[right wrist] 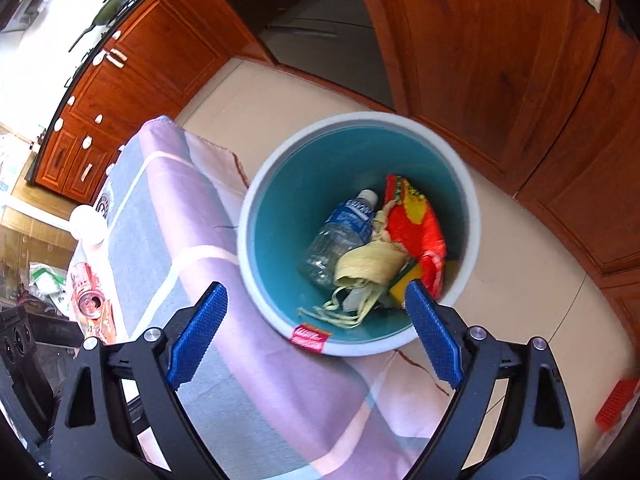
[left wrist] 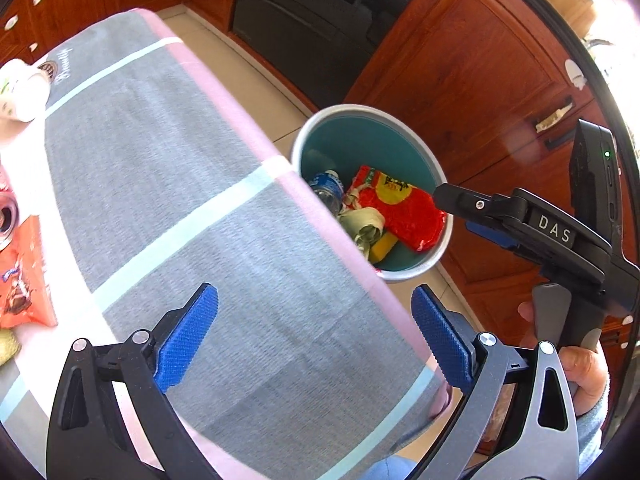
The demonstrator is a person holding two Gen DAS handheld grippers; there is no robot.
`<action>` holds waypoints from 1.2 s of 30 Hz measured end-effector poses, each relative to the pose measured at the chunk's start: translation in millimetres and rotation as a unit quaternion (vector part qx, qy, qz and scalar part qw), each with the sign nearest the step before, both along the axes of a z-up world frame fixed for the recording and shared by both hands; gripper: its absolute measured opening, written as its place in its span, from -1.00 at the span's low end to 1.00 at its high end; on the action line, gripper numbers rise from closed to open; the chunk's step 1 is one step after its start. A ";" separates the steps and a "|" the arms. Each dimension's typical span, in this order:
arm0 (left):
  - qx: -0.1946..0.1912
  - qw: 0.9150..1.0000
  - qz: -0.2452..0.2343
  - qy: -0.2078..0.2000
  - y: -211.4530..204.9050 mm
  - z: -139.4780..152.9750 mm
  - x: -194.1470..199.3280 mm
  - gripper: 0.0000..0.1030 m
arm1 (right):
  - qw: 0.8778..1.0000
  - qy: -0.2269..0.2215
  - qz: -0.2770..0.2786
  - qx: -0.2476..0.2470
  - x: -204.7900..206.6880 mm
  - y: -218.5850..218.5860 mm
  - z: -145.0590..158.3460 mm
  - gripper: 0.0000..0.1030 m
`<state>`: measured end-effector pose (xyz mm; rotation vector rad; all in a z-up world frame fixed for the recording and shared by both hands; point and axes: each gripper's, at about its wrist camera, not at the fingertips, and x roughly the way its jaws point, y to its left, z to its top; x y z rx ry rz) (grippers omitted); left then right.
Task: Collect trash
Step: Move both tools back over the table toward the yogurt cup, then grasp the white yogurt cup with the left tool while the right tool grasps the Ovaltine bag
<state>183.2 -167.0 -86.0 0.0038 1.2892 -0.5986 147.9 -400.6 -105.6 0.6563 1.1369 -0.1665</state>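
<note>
A teal bin with a pale rim [right wrist: 356, 118] [left wrist: 362, 110] stands on the floor beside the cloth-covered table [left wrist: 168, 168] [right wrist: 160, 216]. Inside lie a clear water bottle [right wrist: 340, 236] [left wrist: 328, 188], a red and yellow snack bag [right wrist: 416, 224] [left wrist: 400, 208] and a crumpled yellowish bag [right wrist: 368, 268] [left wrist: 364, 226]. My right gripper [right wrist: 316, 332] hovers open over the bin's near rim, nothing between its blue pads; the left wrist view shows it from the side [left wrist: 452, 200]. My left gripper [left wrist: 314, 338] is open and empty above the table's edge. On the table's left remain a can [right wrist: 90, 300] [left wrist: 6, 216], an orange wrapper [left wrist: 24, 280] and a white cup [left wrist: 20, 88] [right wrist: 88, 224].
Wooden cabinets [left wrist: 480, 64] [right wrist: 500, 60] stand behind the bin, with a dark appliance [left wrist: 320, 20] set between them. The floor is pale tile [right wrist: 280, 104]. A hand [left wrist: 580, 360] holds the right gripper's handle at the lower right of the left wrist view.
</note>
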 end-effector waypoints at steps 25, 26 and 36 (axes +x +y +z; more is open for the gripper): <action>0.007 0.978 0.202 -0.045 252.8 26.3 -12.5 0.89 | 0.987 -0.006 0.163 -0.012 41.4 188.8 32.8 0.68; 0.009 0.976 0.212 -0.049 264.2 27.8 -13.6 0.89 | 0.985 -0.004 0.172 -0.013 43.1 197.7 32.4 0.68; 0.041 0.963 0.265 -0.035 335.4 9.9 -5.7 0.90 | 0.974 0.008 0.227 -0.017 57.7 267.0 29.4 0.68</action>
